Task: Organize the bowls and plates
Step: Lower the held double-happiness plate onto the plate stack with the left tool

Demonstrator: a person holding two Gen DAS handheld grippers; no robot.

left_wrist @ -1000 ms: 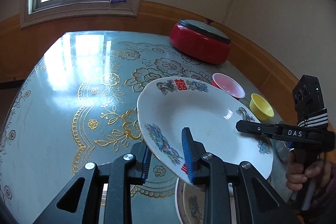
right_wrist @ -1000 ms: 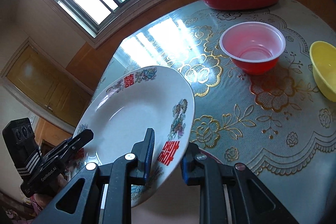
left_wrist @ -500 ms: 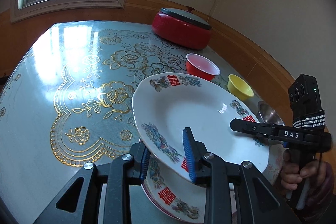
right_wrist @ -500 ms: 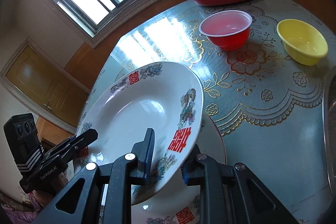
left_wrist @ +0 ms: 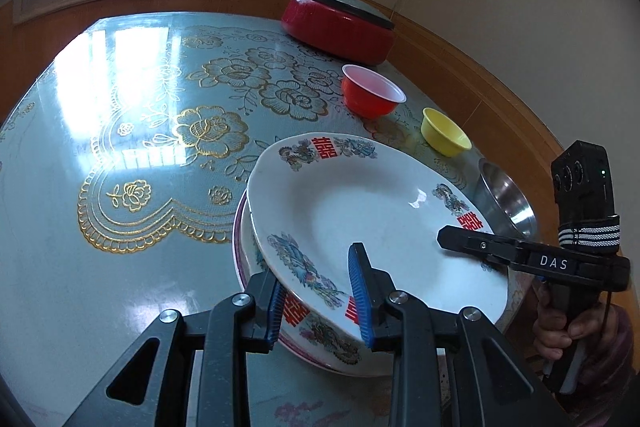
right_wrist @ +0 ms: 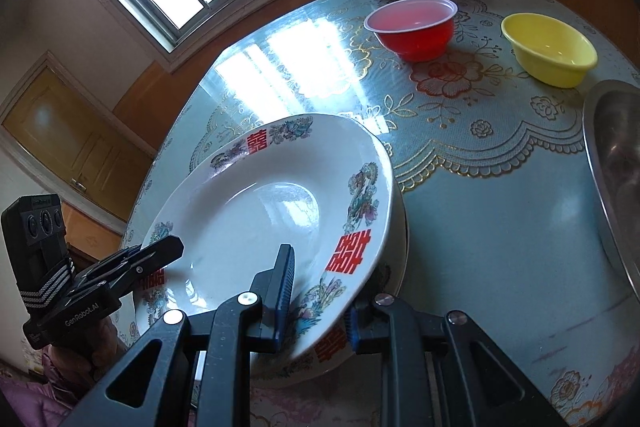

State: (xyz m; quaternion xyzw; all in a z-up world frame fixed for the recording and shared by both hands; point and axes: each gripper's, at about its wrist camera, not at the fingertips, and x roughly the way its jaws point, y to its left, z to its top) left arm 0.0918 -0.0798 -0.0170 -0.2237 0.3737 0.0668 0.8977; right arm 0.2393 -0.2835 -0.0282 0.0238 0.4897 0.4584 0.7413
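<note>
A white plate with red characters and floral rim is held by both grippers just above a second matching plate lying on the table. My left gripper is shut on the plate's near rim. My right gripper is shut on the opposite rim; it also shows in the left wrist view. The lower plate's rim shows under the held one in the right wrist view. The held plate is tilted slightly.
A red bowl, a yellow bowl and a steel bowl stand in a row to the right. A red lidded cooker sits at the table's far edge. The table has a glossy floral cover.
Both grippers have carried the plate back and down over the second plate on the table. It now sits just above that plate. The grips have not changed.
</note>
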